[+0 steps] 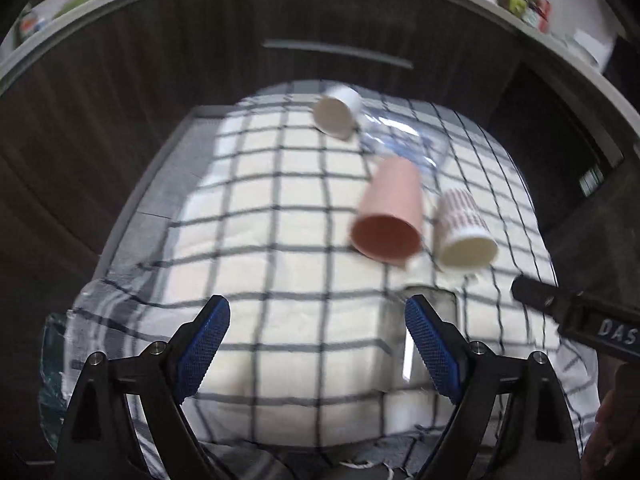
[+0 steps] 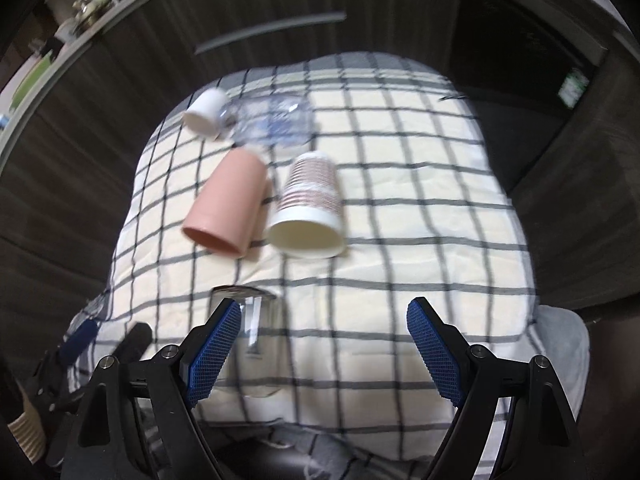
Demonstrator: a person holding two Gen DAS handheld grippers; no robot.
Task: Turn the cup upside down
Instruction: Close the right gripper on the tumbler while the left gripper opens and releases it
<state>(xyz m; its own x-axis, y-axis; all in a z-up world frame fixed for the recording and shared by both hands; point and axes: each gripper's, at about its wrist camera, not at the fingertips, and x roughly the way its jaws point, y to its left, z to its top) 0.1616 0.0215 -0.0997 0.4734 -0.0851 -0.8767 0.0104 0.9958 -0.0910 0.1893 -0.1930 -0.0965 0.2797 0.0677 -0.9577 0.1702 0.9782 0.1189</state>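
Observation:
Several cups lie on their sides on a checked cloth (image 1: 280,216) (image 2: 420,216): a pink cup (image 1: 390,216) (image 2: 230,204), a red-striped white cup (image 1: 464,230) (image 2: 310,210), and a small white cup (image 1: 338,110) (image 2: 204,112) at the far side. A clear glass (image 1: 430,320) (image 2: 252,332) stands near the front, its mouth not clear to see. My left gripper (image 1: 316,344) is open and empty, the glass by its right finger. My right gripper (image 2: 324,348) is open and empty, the glass by its left finger. The right gripper shows in the left wrist view (image 1: 576,316).
A clear plastic bottle or wrapper (image 1: 400,140) (image 2: 272,124) lies behind the pink cup. Dark wood cabinet fronts with a grey handle (image 1: 338,54) (image 2: 270,32) stand behind the cloth. A cluttered counter edge (image 1: 540,8) runs above.

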